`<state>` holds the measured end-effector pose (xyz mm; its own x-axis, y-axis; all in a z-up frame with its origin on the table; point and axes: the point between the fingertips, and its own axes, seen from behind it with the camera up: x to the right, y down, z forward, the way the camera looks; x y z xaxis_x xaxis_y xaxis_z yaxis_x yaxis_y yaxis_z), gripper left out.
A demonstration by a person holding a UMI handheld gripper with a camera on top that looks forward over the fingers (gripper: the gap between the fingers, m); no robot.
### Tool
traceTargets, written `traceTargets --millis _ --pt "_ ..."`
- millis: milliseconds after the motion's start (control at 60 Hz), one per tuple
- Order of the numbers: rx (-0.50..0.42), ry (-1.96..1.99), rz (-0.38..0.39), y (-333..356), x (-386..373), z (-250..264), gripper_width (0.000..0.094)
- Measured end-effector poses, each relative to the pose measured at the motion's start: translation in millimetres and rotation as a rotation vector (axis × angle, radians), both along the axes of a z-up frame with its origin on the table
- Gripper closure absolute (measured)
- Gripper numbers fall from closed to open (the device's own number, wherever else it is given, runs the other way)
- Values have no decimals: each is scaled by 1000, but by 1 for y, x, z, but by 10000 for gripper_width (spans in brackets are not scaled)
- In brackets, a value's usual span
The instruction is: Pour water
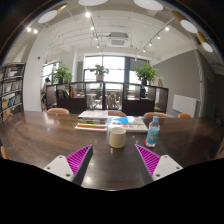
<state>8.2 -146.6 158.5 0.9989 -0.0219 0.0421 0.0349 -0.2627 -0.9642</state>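
Your gripper (113, 160) hung open; cup (117, 137) stood just ahead between the fingers, contents unseen, bottle (153, 131) beyond right.

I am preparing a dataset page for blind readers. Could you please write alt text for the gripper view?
An open gripper, holding nothing, points across a dark wooden table at a white cup just ahead of its pink-padded fingers. A water bottle with a blue label stands right of the cup, books lie behind them, and beyond is an office with plants by large windows.
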Motion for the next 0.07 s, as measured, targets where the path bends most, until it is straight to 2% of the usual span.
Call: traceTargets --millis 67 --pt "18 -3 14 1 -12 4 78"
